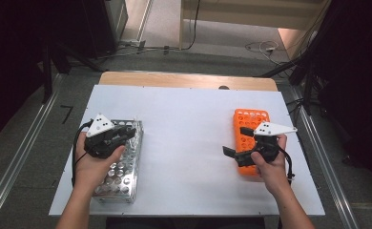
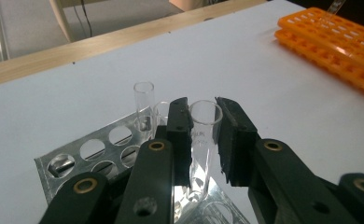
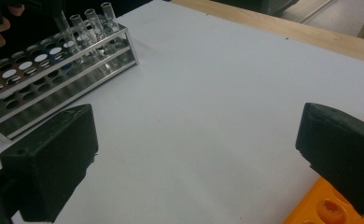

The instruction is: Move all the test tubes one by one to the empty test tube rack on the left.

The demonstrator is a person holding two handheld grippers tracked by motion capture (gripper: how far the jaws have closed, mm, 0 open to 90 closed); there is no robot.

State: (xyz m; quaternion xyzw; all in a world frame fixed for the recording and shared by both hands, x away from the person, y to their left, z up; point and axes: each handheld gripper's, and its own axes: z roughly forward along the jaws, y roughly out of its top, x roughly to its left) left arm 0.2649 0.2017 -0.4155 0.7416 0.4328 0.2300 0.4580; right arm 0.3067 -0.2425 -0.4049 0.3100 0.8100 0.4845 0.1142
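White tabletop (image 1: 189, 143): near its left edge our left gripper (image 2: 203, 135) clasps a glass test tube (image 2: 203, 140) in the metal rack (image 1: 122, 171); our right gripper (image 3: 194, 154) gapes, released, over the orange rack (image 1: 249, 125).

test tube (image 2: 202, 140) foot hidden between jaws, orange rack (image 3: 332, 210) cut off at edge

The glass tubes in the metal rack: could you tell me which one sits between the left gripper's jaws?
The nearest tube, between the left gripper's jaws; the others stand behind.
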